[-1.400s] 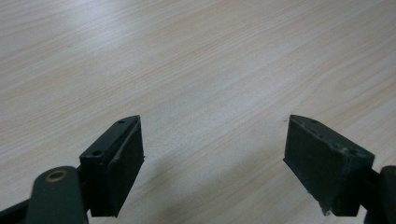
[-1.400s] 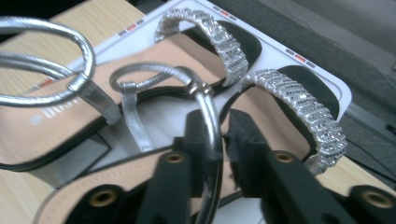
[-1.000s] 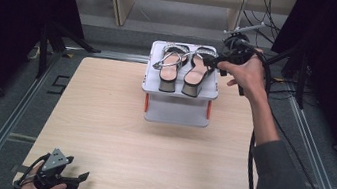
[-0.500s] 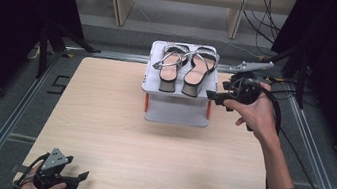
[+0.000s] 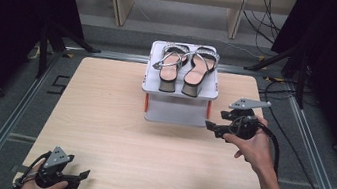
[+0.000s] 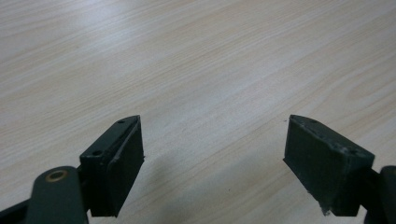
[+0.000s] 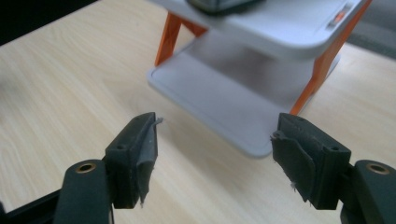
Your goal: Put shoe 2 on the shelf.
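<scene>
White two-tier plastic rack (image 5: 177, 107), orange legs; strappy sandals (image 5: 184, 65) on top. Right gripper (image 5: 213, 127) just beside rack, released, empty. Left gripper (image 5: 79, 176) well apart, released.

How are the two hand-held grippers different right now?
The right hand-held gripper is held up beside the shoe rack, pointing at its lower shelf; the left hand-held gripper sits at the near edge of the table, far from the rack. The right one faces the rack, while the left one faces bare wood. Both are black, open and hold nothing.
</scene>
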